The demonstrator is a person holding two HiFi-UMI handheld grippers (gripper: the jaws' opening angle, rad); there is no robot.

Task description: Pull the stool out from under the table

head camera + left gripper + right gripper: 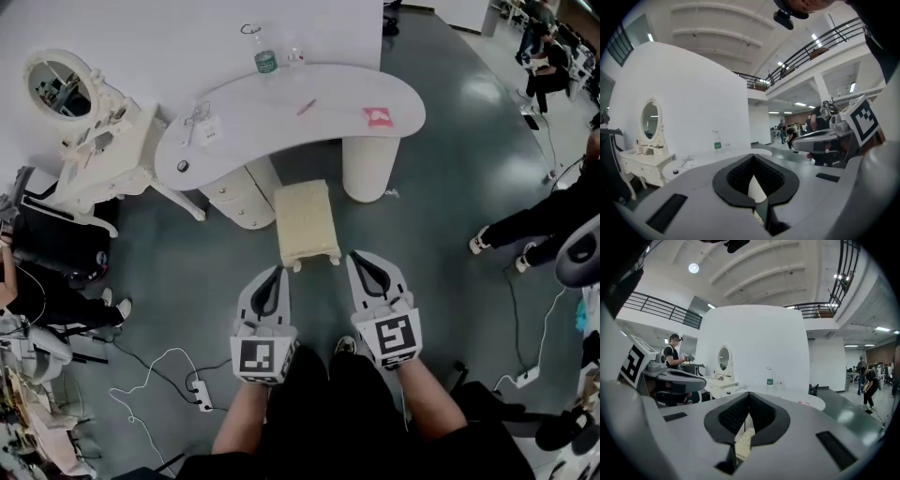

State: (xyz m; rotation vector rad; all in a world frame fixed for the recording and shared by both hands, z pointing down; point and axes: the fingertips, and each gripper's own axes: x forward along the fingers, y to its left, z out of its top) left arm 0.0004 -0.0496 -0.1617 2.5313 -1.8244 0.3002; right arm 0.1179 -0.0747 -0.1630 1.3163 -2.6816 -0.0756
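Directly ahead, the stool (307, 223) lies lengthwise, pointing at the tabletop (281, 122), equally near the left hand-held gripper (274, 273) and right hand-held gripper (362, 257), both closed on nothing.

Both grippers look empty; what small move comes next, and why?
Probably lower and open both toward the cream cushioned stool: the left gripper and right gripper are shut, empty, short of it, and its far end sits at the rim of the white curved table.

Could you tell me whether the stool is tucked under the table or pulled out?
Pulled out: the stool shows its whole cream seat in front of the table, far end by its edge.
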